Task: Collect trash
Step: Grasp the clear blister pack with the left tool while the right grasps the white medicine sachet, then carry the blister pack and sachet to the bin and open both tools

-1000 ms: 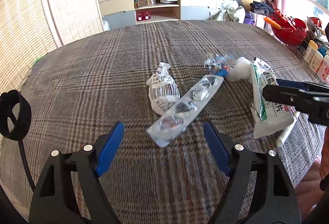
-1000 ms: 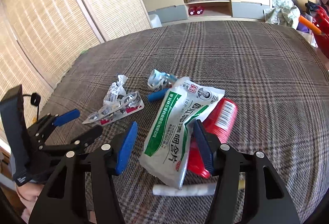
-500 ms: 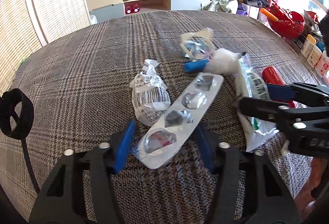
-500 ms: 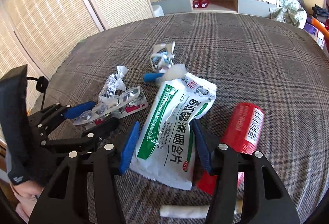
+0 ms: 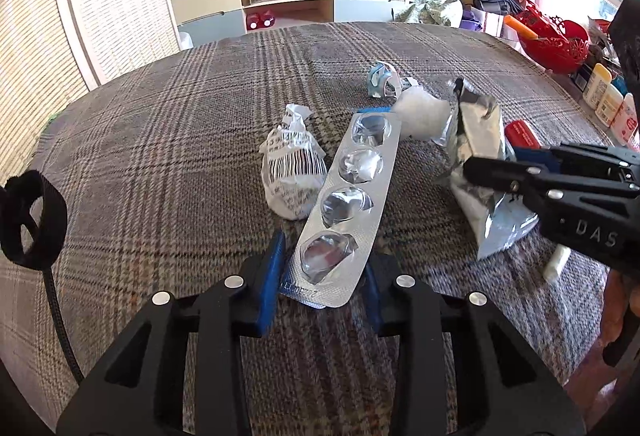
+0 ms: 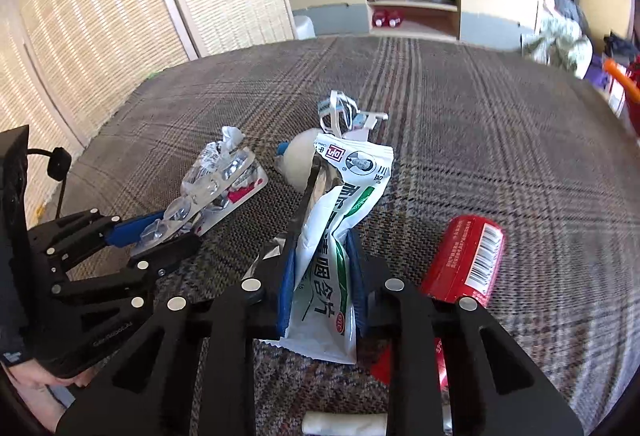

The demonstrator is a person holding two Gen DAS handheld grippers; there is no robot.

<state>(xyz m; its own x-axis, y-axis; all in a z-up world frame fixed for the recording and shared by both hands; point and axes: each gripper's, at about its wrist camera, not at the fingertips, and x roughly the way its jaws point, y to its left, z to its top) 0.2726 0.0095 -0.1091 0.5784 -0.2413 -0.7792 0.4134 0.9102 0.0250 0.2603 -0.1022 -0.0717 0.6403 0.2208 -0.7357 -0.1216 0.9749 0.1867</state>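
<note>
- Trash lies scattered on the plaid tablecloth [image 5: 168, 139], and I have a piece pinched in each gripper.
- My left gripper [image 5: 322, 278] is closed on the near end of the blister pack [image 5: 348, 207]; the blue pads press its two long edges, and the strip of four clear bubbles runs away from the camera, its far end near the white wad [image 5: 420, 111].
- From the right wrist camera I see that same blister pack [image 6: 216, 191] clamped in the left gripper [image 6: 160, 232], tilted up off the cloth.
- My right gripper [image 6: 320, 276] is clamped on the white and green pouch [image 6: 336, 236], which buckles and folds between the pads so its silver inside shows along the left edge.
- In the left view the pouch [image 5: 480, 139] stands crumpled and upright, held by the right gripper [image 5: 516, 163] coming in from the right.
- A crumpled wrapper with a barcode [image 5: 292, 167] sits just left of the blister pack, touching it.
- A torn blue and white packet [image 6: 344, 111] rests beyond the pouch's top end, with the white wad [image 6: 298, 159] just beside the pouch on the left.
- A red cylinder with a barcode [image 6: 468, 260] lies on the cloth just right of my right gripper, apart from the pouch.
- A white stick [image 6: 344, 424] lies crosswise beneath the right gripper, at the near edge of the view.
- A red basket [image 5: 556, 43] sits off the table's far right edge.
</note>
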